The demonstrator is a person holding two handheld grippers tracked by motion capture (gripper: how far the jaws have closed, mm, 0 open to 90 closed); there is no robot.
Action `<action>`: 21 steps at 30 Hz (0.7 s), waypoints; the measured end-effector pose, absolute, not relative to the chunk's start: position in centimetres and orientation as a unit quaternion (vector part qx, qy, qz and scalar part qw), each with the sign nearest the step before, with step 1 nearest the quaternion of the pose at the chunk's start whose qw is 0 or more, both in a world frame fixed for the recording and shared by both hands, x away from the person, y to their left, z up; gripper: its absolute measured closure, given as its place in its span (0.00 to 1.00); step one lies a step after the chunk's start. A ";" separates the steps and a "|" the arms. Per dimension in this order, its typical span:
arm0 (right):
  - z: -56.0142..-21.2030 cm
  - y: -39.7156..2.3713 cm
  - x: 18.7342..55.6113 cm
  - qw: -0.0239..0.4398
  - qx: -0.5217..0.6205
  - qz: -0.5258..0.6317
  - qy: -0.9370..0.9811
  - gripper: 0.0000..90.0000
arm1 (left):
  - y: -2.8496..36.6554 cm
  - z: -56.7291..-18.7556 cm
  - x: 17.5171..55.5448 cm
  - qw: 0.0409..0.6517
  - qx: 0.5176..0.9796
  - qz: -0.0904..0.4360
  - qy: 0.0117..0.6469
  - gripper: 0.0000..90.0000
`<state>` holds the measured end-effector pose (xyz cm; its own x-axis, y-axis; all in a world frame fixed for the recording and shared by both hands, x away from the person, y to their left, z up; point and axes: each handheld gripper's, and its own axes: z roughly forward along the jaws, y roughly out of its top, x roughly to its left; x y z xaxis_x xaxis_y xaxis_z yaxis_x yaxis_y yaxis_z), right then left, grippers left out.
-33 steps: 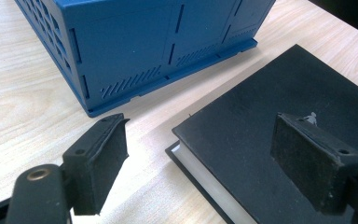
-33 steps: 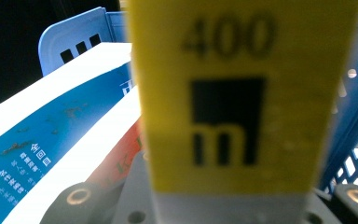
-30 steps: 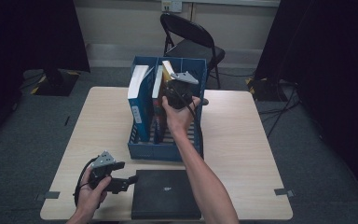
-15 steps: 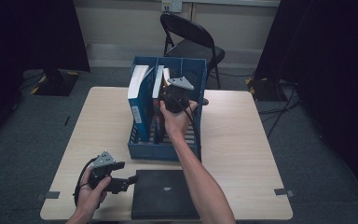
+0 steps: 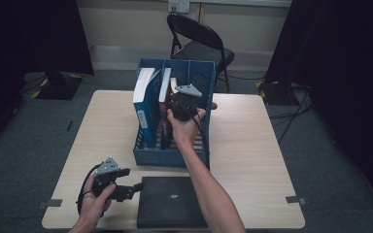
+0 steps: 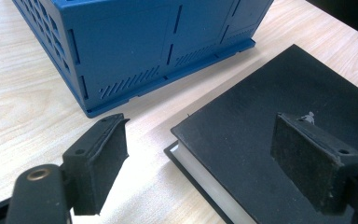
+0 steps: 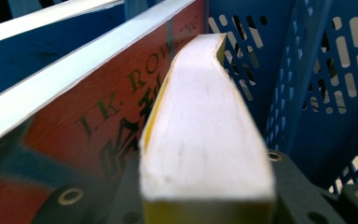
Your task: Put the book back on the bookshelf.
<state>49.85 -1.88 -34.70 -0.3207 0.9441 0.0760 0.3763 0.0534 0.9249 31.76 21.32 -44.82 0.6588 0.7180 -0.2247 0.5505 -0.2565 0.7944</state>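
Three books stand in the blue file rack [image 5: 175, 156]. The right gripper [image 5: 182, 99] has its fingers either side of the yellow-edged book [image 7: 205, 135], just easing open. A fourth, black book [image 5: 172, 208] lies flat on the table [image 5: 257, 145] beside the left gripper [image 5: 126, 189], fingers spread wide.

Red book cover [image 7: 98, 116], right gripper view: author name in dark letters, "J.K. ROWLING", running up the cover toward its top edge; larger dark lettering below it, too blurred and cut off to read. Black book [image 5: 172, 201] on the counter [image 5: 252, 145]: small pale emblem at the cover's centre in the high view, not legible. Blue book [image 5: 143, 114]: pale marks, unreadable.
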 end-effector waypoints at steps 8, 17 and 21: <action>-34.3 -2.4 48.7 0.289 0.490 0.479 0.668 0.74 | 21.0 -44.8 31.7 0.455 0.790 0.091 0.401 0.20; -33.9 -2.7 48.2 0.274 0.499 0.469 0.675 0.69 | 21.0 -44.9 31.7 0.455 0.790 0.091 0.401 0.20; -33.9 -2.7 47.8 0.276 0.509 0.457 0.676 0.74 | 21.0 -44.9 31.7 0.455 0.790 0.091 0.400 0.20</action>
<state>47.85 -2.70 -33.91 -0.3305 0.9393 0.0919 0.4349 0.0651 0.8981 31.66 20.98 -44.86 0.6642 0.7144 -0.2204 0.5488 -0.2657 0.7926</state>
